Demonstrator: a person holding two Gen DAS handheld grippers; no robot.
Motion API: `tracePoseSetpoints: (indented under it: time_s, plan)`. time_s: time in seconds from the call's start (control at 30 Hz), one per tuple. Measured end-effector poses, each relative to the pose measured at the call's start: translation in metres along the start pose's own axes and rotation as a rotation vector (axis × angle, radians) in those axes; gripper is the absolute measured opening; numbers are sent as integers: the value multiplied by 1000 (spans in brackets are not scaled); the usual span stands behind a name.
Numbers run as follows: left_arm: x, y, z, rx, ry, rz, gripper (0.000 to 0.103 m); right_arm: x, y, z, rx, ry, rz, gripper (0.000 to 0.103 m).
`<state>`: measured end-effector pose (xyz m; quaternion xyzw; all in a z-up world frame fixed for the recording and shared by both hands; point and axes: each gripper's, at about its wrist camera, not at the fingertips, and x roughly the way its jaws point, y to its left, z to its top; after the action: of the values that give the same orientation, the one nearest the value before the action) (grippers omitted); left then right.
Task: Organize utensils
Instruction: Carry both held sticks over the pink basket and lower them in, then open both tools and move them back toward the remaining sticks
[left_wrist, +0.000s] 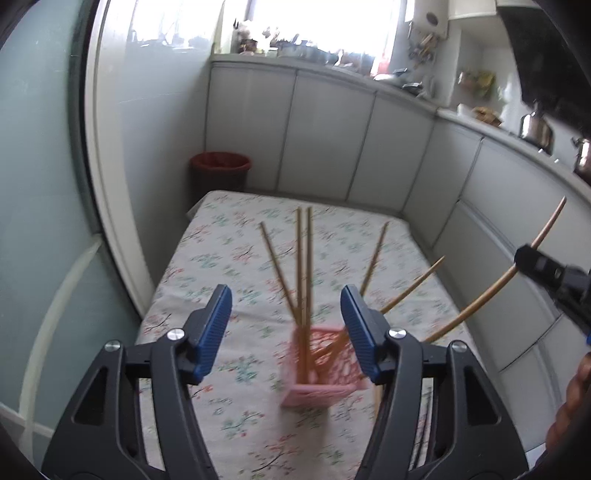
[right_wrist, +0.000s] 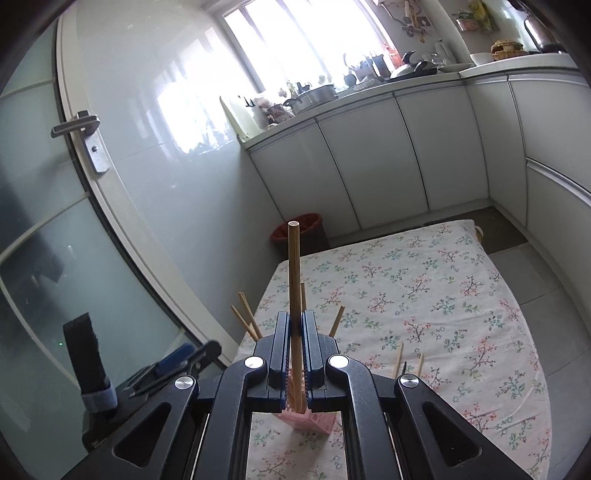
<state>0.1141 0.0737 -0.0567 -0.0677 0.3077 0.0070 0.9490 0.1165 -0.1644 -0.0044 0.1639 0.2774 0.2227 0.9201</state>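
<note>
A pink openwork holder (left_wrist: 325, 363) stands on the flowered tablecloth (left_wrist: 229, 236) with several wooden chopsticks (left_wrist: 303, 266) standing in it. My left gripper (left_wrist: 286, 328) is open and empty, its blue pads either side of the holder, just in front of it. My right gripper (right_wrist: 296, 332) is shut on one wooden chopstick (right_wrist: 294, 273), held upright above the holder (right_wrist: 314, 421). In the left wrist view the right gripper (left_wrist: 532, 260) holds that chopstick (left_wrist: 480, 299) slanting down toward the holder. Two more chopsticks (right_wrist: 408, 363) lie on the cloth at the right.
A dark bin with a red liner (left_wrist: 219, 173) stands beyond the table's far end. White cabinets (left_wrist: 332, 147) run along the back and right. A glass door with a handle (right_wrist: 79, 123) is on the left.
</note>
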Motion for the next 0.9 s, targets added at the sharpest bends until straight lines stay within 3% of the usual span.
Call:
tracePoseSetpoints:
  time_s: [0.23,0.43,0.6,0.73,0.9]
  plan:
    - [23,11,-12,-38,129,12,62,44,2,-8,5,91,-15,6]
    - [25,7,-12,-28,152,-5,63,70,-7,-17,30,152,-19,8]
    - [25,4,-13,-32,172,-36,65,60,-15,-13,50,141,-10,20]
    - [25,-6,-17,-16,195,-71,66,41,-22,-8,33,120,-31,38]
    - [23,-23,-25,22,219,-110,73,21,-44,-11,23,140,-93,45]
